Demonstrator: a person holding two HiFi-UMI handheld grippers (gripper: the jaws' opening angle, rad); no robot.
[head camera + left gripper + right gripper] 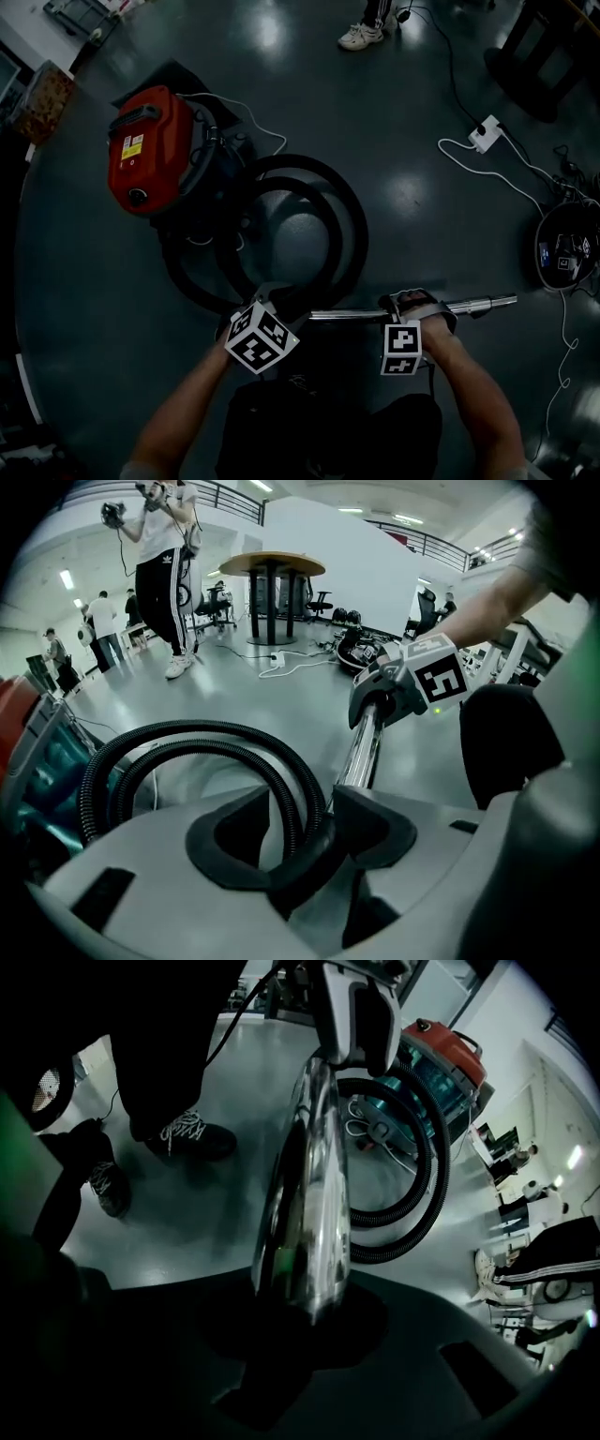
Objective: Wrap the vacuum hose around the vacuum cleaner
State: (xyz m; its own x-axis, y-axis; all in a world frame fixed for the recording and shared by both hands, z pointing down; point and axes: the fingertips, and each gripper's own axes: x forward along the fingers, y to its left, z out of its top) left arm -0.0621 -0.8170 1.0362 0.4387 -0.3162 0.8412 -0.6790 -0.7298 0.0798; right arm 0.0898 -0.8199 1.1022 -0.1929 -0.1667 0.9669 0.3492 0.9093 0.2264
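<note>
Vacuum hose [358,230] lies looped on the floor [422,216] just beside the red vacuum cleaner [150,150], its end clamped in the left gripper [314,836] and its chrome wand [309,1194] in the right gripper [300,1321], so I'd carry both round the cleaner together, keeping coils snug, unkinked.

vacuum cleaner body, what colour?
Red. The vacuum cleaner shows best in the head view.
</note>
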